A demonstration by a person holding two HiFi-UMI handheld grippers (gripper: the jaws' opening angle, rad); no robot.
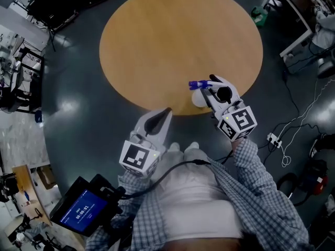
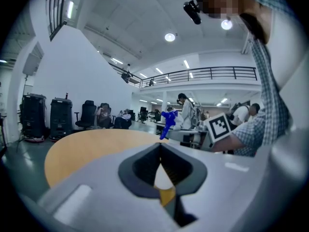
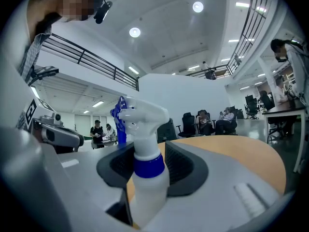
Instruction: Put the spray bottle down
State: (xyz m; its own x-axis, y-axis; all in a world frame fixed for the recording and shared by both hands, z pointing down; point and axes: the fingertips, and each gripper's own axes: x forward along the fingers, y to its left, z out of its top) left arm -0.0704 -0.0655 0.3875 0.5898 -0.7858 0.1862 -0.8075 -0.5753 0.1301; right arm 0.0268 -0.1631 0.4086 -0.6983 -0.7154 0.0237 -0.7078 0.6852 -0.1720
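A white spray bottle with a blue collar and blue trigger is upright between the jaws of my right gripper, which is shut on its neck. It hangs over the near edge of the round wooden table; I cannot tell whether its base touches. In the right gripper view the bottle fills the gap of the right gripper. My left gripper sits just off the table's near edge, to the bottle's left, jaws shut and empty. The left gripper view shows the left gripper with its tips meeting, and the bottle's blue trigger off to the right.
A power strip with cables lies on the dark floor at the right. A device with a lit blue screen hangs at my lower left. Desks and equipment line the left side. Office chairs and seated people are beyond the table.
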